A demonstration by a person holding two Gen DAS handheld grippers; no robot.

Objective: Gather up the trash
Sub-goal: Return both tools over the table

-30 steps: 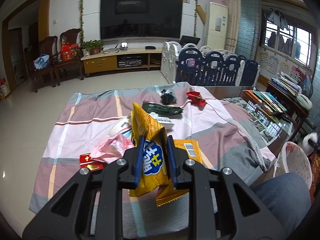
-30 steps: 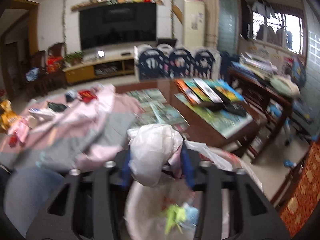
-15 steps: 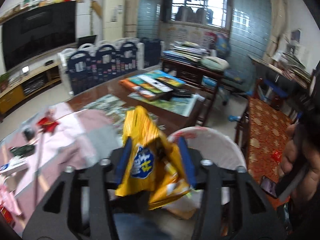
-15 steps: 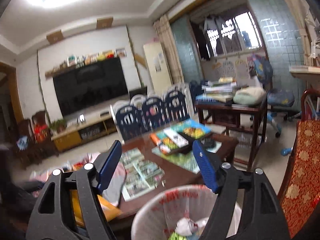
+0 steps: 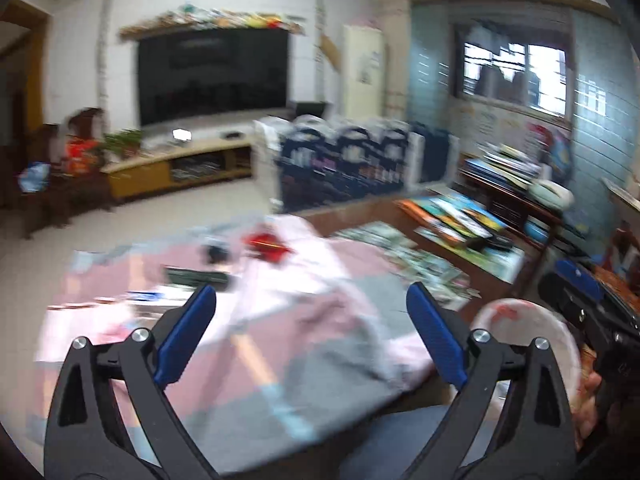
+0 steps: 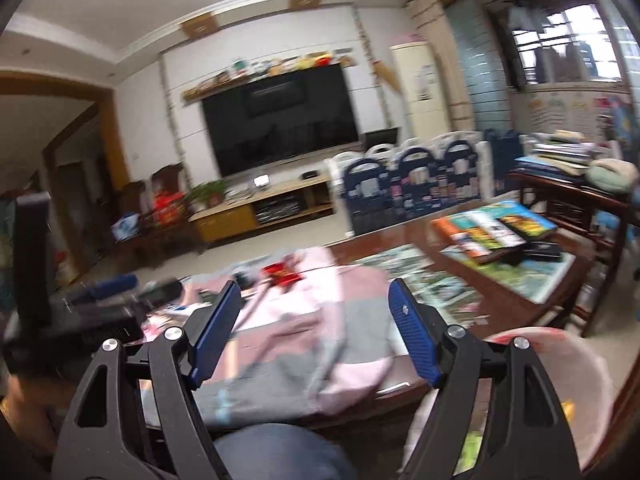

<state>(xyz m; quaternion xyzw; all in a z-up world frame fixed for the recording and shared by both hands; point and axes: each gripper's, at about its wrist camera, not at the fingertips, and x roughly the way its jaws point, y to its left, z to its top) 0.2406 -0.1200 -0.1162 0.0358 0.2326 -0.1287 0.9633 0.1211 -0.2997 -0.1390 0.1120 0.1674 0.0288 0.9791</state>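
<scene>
Trash left on the table (image 5: 360,236) cloth (image 5: 304,320), red wrapper (image 5: 266,246) and dark packet (image 5: 196,276), lies ahead-left of both empty, spread hand-held grippers, left (image 5: 310,336) likely nearer than right (image 6: 314,326); bin (image 6: 560,364) low right, living room behind.

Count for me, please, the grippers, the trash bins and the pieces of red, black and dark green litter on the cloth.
grippers, both open: 2 (left gripper, right gripper)
trash bin: 1
red wrapper: 1
black scrap: 1
dark green packet: 1
Total: 6
</scene>
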